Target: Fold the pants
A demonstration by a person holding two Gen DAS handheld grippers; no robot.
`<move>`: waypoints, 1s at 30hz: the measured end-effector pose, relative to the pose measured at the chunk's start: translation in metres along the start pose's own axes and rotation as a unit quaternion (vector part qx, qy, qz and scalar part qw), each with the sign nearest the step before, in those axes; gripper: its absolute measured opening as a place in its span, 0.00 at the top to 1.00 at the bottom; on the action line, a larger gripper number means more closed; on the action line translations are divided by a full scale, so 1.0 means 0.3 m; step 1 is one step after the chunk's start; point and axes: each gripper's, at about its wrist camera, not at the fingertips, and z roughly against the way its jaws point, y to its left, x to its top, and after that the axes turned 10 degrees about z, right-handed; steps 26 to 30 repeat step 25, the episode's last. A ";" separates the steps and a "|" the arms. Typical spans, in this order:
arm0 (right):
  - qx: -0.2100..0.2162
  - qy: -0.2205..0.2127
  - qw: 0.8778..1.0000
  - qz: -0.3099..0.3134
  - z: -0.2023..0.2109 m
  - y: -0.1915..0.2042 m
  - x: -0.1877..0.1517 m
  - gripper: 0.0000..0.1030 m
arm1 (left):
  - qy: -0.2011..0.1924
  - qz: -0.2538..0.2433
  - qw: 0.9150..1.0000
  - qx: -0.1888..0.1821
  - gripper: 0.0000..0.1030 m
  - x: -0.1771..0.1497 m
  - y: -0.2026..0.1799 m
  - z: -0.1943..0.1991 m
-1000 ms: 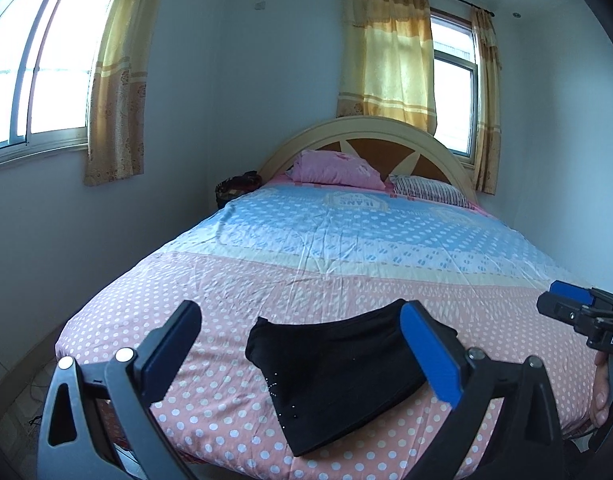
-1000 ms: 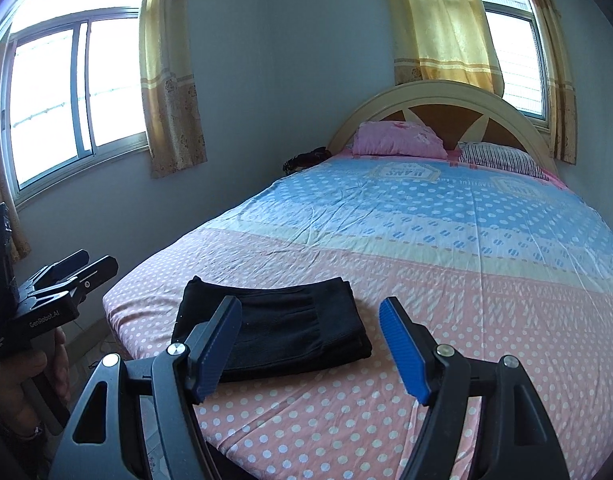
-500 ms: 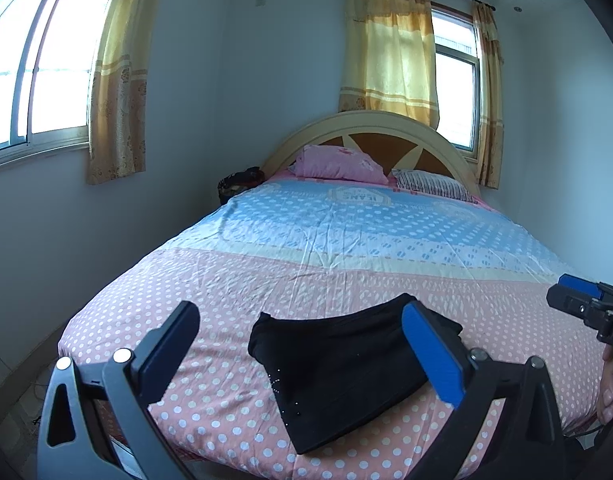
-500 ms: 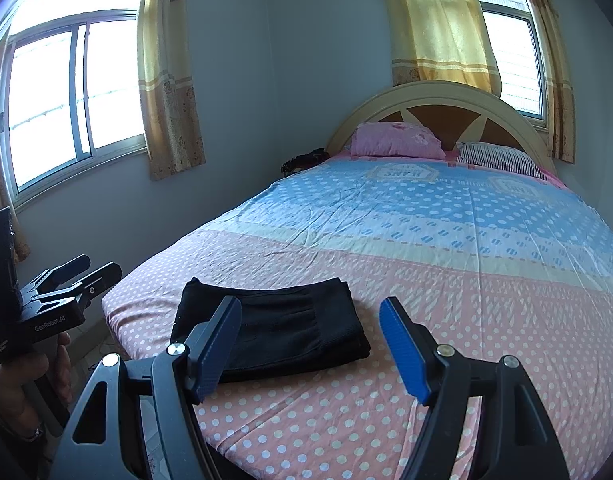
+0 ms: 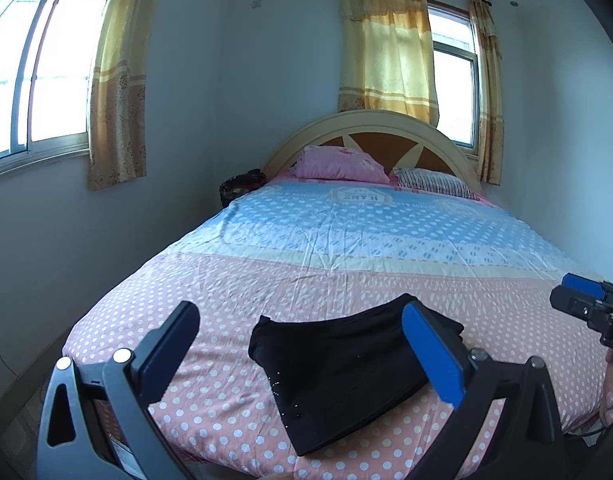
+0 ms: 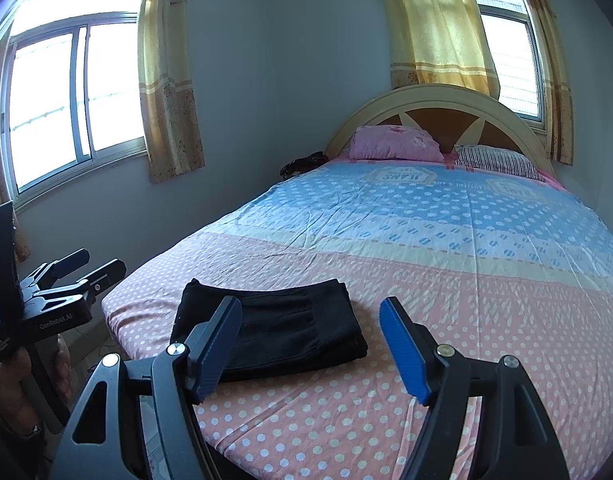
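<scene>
The black pants (image 5: 346, 372) lie folded in a compact rectangle near the foot edge of the bed (image 5: 346, 272). They also show in the right wrist view (image 6: 282, 328). My left gripper (image 5: 302, 348) is open and empty, held above and short of the pants. My right gripper (image 6: 312, 332) is open and empty, held back from the bed's foot edge, to the right of the pants. Each gripper shows at the edge of the other's view: the right one (image 5: 582, 300) and the left one (image 6: 90, 268).
A pink pillow (image 5: 338, 162) and a striped pillow (image 5: 434, 184) lie at the headboard. A dark bundle (image 5: 242, 184) sits beside the bed's far left corner. Windows with yellow curtains are on the left and back walls. The floor (image 6: 90, 356) lies left of the bed.
Both grippers have drawn back and tilted slightly; the bed and pants sit a little lower in the views. The pants have not moved.
</scene>
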 end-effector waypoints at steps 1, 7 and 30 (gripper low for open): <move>0.000 -0.001 1.000 0.001 0.003 0.002 0.000 0.30 | -0.001 -0.003 1.000 0.005 0.00 0.000 -0.004 0.000; -0.001 -0.010 1.000 0.014 0.015 0.026 0.003 0.30 | 0.006 -0.013 1.000 0.013 0.00 -0.007 -0.016 -0.012; 0.007 0.000 1.000 0.019 -0.001 0.035 -0.030 0.30 | 0.011 -0.021 0.999 0.026 0.00 -0.032 -0.009 -0.033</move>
